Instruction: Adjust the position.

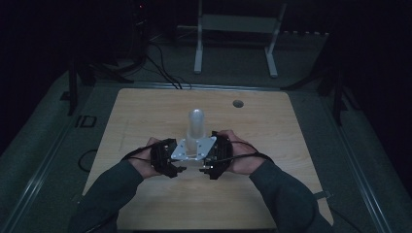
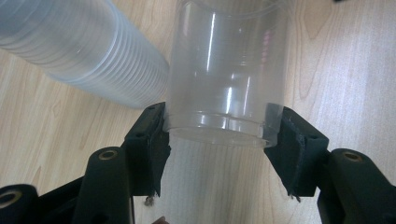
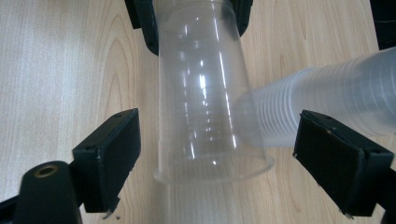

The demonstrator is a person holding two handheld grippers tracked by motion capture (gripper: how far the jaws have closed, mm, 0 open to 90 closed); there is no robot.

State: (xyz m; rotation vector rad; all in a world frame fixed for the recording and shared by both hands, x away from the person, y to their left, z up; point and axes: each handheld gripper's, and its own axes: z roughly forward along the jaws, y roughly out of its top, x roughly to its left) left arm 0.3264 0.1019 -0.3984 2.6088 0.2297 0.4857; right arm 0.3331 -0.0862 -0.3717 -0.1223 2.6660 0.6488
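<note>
We read only one marking: pale letters that look like "ID" (image 1: 85, 121) on the dark floor strip just left of the bench (image 1: 145, 111), seen from the high view, and too dim for us to be sure of them. We find no label, brand or number on the clear cup (image 2: 227, 70), the cup stack (image 2: 84, 51) or either claw.

Dim room, grey carpet floor (image 1: 233, 73), white metal stand (image 1: 236, 29) behind wooden table (image 1: 145, 111)
</note>
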